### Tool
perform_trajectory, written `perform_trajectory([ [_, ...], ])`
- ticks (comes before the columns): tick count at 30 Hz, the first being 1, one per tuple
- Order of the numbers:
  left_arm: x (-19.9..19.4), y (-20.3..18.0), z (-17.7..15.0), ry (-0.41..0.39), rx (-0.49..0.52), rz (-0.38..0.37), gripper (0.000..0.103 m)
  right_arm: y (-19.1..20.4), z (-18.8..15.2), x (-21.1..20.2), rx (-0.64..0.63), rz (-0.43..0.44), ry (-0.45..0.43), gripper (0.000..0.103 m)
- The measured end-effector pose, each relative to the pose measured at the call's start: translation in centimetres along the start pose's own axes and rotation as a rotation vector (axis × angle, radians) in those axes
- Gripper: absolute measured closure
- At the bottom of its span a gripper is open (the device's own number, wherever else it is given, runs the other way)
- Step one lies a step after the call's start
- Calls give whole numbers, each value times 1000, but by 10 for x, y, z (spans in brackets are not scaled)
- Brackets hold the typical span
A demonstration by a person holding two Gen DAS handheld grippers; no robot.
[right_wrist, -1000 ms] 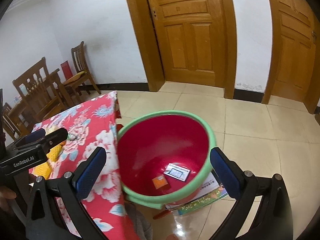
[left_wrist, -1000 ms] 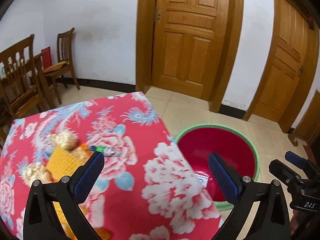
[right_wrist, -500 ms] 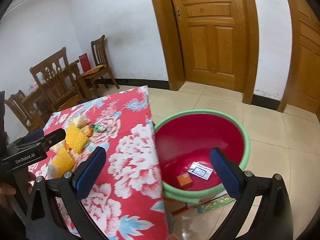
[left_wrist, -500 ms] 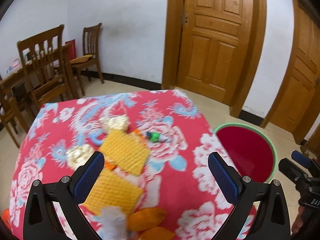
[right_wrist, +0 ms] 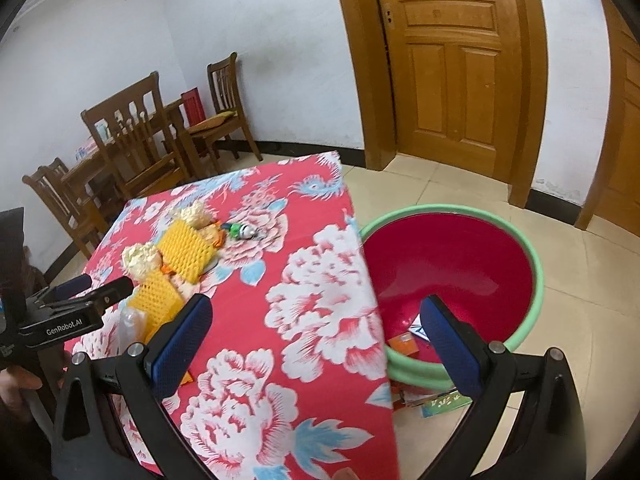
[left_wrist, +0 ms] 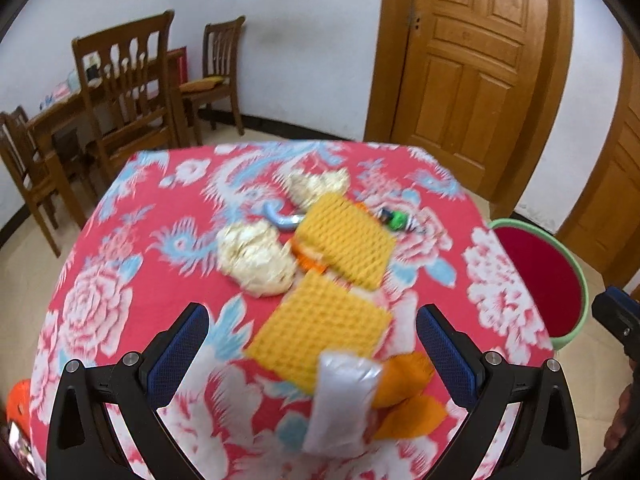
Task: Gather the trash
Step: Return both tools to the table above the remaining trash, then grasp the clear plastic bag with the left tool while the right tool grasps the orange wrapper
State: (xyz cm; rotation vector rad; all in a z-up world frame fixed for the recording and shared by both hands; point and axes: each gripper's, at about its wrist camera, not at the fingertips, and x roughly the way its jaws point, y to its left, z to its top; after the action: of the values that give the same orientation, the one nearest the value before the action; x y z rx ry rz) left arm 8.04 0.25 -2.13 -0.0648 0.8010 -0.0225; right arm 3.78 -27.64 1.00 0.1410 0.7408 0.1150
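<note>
Red floral cloth covered the desk point(left_wrist: 120, 240), which filled the middle of the left wrist frame; the trash lay in a loose cluster at its centre; two yellow mesh pads point(left_wrist: 344, 236) lay one above the other on the cloth, with a crumpled pale wad point(left_wrist: 256, 258) touching them on the left and a second pale wad point(left_wrist: 316, 184) toward the upper centre; a small green-and-white wrapper point(left_wrist: 396, 220) sat just right of the upper pad; orange peel pieces point(left_wrist: 404, 380) and a clear plastic packet point(left_wrist: 340, 400) lay lowest in the frame, between the fingers of the left tongs point(left_wrist: 312, 348), which were spread wide and grasping nothing; motion blur softened the nearest items; in the right wrist frame the right tongs point(right_wrist: 316, 336) were likewise released and empty, hovering over the desk's right edge; the red basin with a green rim point(right_wrist: 536, 264) stood on the tiled floor at the right of that frame, just beside the desk, with an orange scrap point(right_wrist: 402, 344) and a white card point(right_wrist: 418, 328) inside near its lower wall; wooden chairs point(right_wrist: 132, 132) stood at the upper left, well apart from the desk.
</note>
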Motion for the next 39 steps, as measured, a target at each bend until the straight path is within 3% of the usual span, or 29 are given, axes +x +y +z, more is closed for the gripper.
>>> perform_trajectory([
  [10,-6,4,-30,31,12,-17,1,15,-10,15,-13,26,46,1],
  [12,-5,4,-35,46,6,-26,8,18,-11,15,-16,30,48,1],
  [15,1,6,-42,88,-9,-45,29,22,-12,16,-22,33,51,1],
  [22,0,5,-50,115,-31,-162,70,30,-15,19,-34,43,67,1],
  [28,-6,9,-51,104,-37,-183,72,42,-20,24,-51,60,87,1],
  [39,-21,44,-42,45,-123,-134,72,85,-30,49,-146,113,159,1],
])
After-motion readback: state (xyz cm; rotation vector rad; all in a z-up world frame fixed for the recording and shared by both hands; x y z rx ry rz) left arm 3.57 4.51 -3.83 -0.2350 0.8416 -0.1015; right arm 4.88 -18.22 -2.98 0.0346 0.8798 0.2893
